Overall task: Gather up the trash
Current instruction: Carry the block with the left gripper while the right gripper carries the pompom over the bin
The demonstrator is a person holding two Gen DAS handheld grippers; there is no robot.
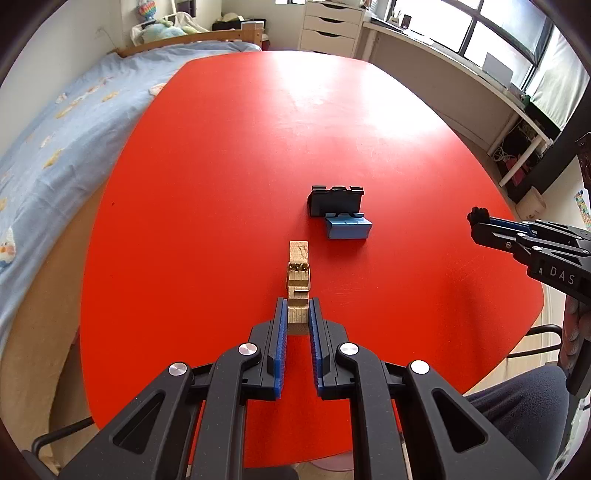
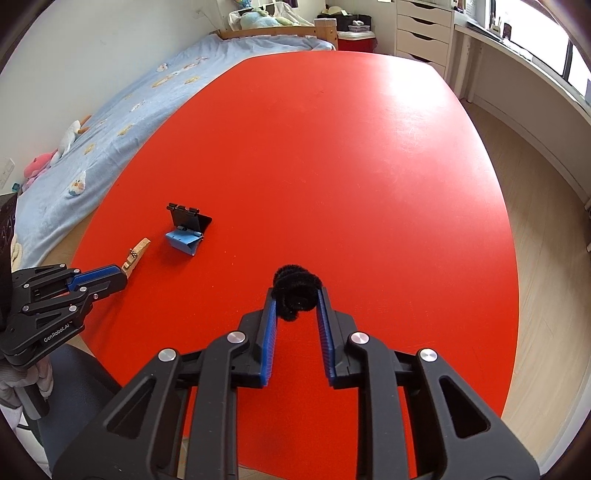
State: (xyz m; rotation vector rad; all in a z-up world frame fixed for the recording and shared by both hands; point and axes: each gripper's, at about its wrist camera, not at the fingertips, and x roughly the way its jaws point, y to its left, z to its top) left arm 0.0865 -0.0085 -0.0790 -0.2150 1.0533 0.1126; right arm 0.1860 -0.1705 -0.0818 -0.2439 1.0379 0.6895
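Observation:
My left gripper [image 1: 298, 306] is shut on a wooden clothespin [image 1: 298, 273] with a metal spring, held above the red table [image 1: 221, 184]. My right gripper [image 2: 297, 295] is shut on a coiled black fuzzy pipe cleaner [image 2: 296, 291], also above the table. A black binder clip [image 1: 335, 199] and a blue binder clip [image 1: 348, 227] lie touching on the table just beyond the clothespin. In the right wrist view the clips [image 2: 186, 230] lie at the left, next to the left gripper [image 2: 123, 275] and its clothespin [image 2: 136, 255]. The right gripper [image 1: 476, 218] shows at the right edge of the left wrist view.
A bed with a blue cover [image 1: 55, 147] runs along the table's left side. White drawers [image 1: 328, 26] and a long desk under the window [image 1: 461, 62] stand behind and to the right. A chair [image 2: 70, 373] and the person's lap sit at the near edge.

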